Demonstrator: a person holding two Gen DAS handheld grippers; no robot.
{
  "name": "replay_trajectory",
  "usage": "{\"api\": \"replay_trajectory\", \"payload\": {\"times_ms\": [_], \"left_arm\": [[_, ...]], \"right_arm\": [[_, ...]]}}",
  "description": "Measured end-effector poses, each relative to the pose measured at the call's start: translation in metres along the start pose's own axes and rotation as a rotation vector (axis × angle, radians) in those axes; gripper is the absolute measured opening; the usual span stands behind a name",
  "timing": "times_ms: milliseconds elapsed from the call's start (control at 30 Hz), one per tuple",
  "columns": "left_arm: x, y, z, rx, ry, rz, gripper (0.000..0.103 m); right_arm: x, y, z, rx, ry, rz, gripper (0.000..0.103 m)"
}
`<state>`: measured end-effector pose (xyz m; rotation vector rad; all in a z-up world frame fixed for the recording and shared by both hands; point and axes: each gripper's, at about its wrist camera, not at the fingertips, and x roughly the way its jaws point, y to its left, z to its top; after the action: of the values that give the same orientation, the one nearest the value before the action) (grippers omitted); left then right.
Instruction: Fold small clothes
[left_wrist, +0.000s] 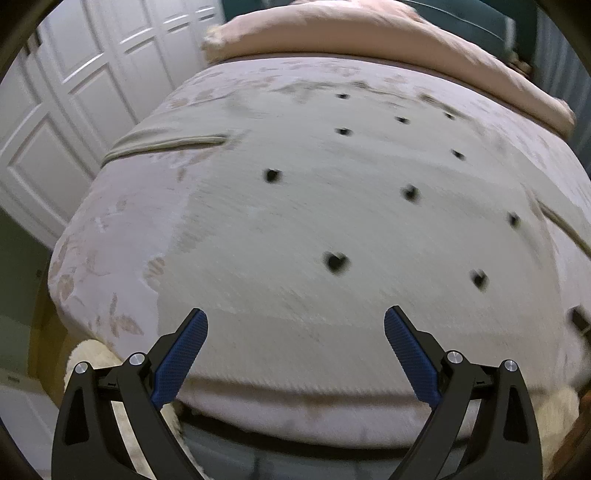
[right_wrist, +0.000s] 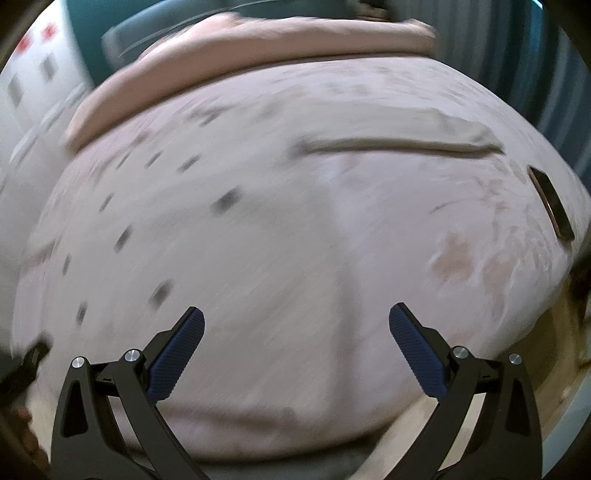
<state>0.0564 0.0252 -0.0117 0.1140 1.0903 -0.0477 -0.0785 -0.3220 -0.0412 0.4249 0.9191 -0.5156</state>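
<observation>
While both grippers hang over the bed with nothing between their fingers, the folding looks barely begun, and the lines below run from largest thing to smallest.

Bed: the bedspread (left_wrist: 122, 229) is pale pink with a faded leaf print, soft and slightly napped, rounded over the mattress edge.
Garment: a pale grey-beige cloth with small dark heart marks (left_wrist: 332, 221) lies spread flat across the middle of the bed, filling most of the left wrist view; its weave looks fine and ribbed, though blur softens it. In the right wrist view the same cloth (right_wrist: 258, 258) shows a soft lengthwise crease below its middle.
Progress: judging from how flat it lies, no fold is visibly made; gripping an edge and turning it over are all left to do.
Blanket: a peach blanket (left_wrist: 369, 40), thick and plush, sits rolled at the far end of the bed.
Folded strip: a beige fabric edge (left_wrist: 166, 142) lies at the garment's far left corner, doubled into a narrow band; whether it is a sleeve I cannot tell.
Left gripper (left_wrist: 295, 326): jaws wide apart, empty, above the garment's near edge; blue pads are finely knurled.
Right gripper (right_wrist: 295, 325): likewise spread and empty, over the near hem.
Dark object (right_wrist: 550, 203): flat, rectangular, hard-edged, near the bed's right side; likely a phone, uncertain.
</observation>
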Motion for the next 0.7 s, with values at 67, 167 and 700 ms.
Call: {"api": "replay_trajectory", "payload": {"times_ms": [67, 167, 700], "left_arm": [[0.009, 0.009, 0.013, -0.026, 0.002, 0.013, 0.094], [0.022, 0.019, 0.031, -0.047, 0.002, 0.042, 0.094], [0.074, 0.033, 0.087, -0.172, 0.052, 0.039, 0.086]], "right_arm": [[0.019, -0.052, 0.037, 0.102, -0.024, -0.022, 0.098], [0.048, -0.121, 0.086, 0.209, -0.045, -0.083, 0.098], [0.147, -0.264, 0.208, 0.635, -0.106, -0.06, 0.014]]}}
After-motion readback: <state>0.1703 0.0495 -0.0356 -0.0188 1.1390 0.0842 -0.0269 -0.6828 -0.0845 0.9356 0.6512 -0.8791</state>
